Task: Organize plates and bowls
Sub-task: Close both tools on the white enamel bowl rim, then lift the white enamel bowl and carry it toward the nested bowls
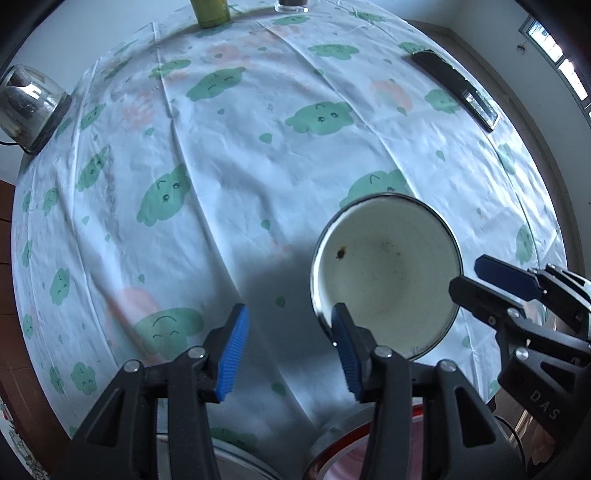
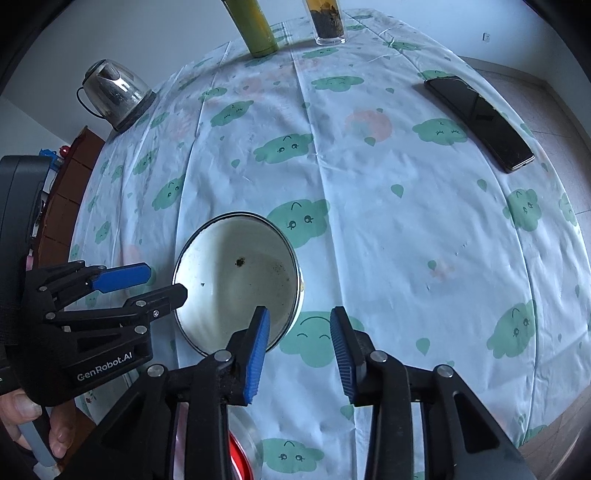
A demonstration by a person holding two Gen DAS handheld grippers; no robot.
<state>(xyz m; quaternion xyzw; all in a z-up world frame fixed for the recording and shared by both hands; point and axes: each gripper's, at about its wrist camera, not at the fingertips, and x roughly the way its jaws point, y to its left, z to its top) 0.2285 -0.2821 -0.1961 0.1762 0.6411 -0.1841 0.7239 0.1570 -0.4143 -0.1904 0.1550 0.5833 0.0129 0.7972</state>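
1. My left gripper (image 1: 290, 350) points straight down at the table; its blue ribbed pads stand partly open with only cloth between them. Nothing is held.
2. My right gripper (image 2: 300, 350) also stands partly open. No earlier view is available, so I report only its present stance: the pads are apart and grip nothing.
3. The white enamel bowl with a dark metal rim (image 1: 388, 277) sits upright on the white tablecloth printed with green clouds (image 1: 258, 155). It is empty apart from a few brown specks inside.
4. In the left wrist view the bowl lies at about 1 o'clock from my left gripper; the right-side pad overlaps its near rim. I cannot tell whether they touch.
5. In the right wrist view the bowl (image 2: 236, 284) lies at about 10 o'clock from my right gripper, its rim passing behind the left-side pad.
6. The bowl lies between the two grippers.
7. Far objects, right wrist view: a glass kettle on a dark base (image 2: 114, 96) at 10 o'clock, an olive-green cylindrical bottle (image 2: 255, 29) at 12 o'clock, a clear glass with dark contents (image 2: 328, 26) beside it, a black smartphone (image 2: 480, 122) at 2 o'clock.
8. A red-rimmed dish (image 2: 240, 458) shows partly beneath my right gripper.
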